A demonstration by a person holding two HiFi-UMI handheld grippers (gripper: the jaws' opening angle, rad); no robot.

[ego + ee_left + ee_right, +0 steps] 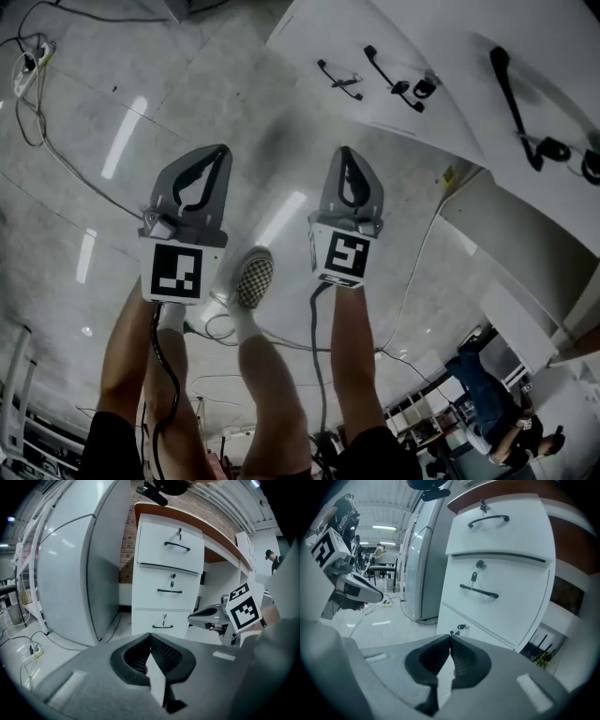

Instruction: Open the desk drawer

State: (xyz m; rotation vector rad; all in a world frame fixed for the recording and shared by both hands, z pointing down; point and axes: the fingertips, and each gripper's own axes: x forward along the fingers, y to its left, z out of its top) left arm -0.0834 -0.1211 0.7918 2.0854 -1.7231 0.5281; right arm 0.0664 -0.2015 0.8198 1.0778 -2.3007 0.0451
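The white drawer unit [168, 569] stands under a brown-topped desk and has three drawers, each with a black handle and a small key. The top handle [177, 545], middle handle [169, 591] and bottom handle [162, 626] all show, and every drawer front sits flush. In the head view the unit [394, 80] lies at the upper right. My left gripper [223, 148] [150, 634] is shut and empty, well short of the drawers. My right gripper [343, 150] [450, 635] is also shut and empty, close before the lower drawer's key [461, 626].
A tall grey-white cabinet [70, 573] stands left of the drawers. A power strip [28, 61] and cables lie on the floor. My checkered shoe [251, 277] is between the grippers. Another person [487, 394] is off to the right. Tools lie under the desk [543, 648].
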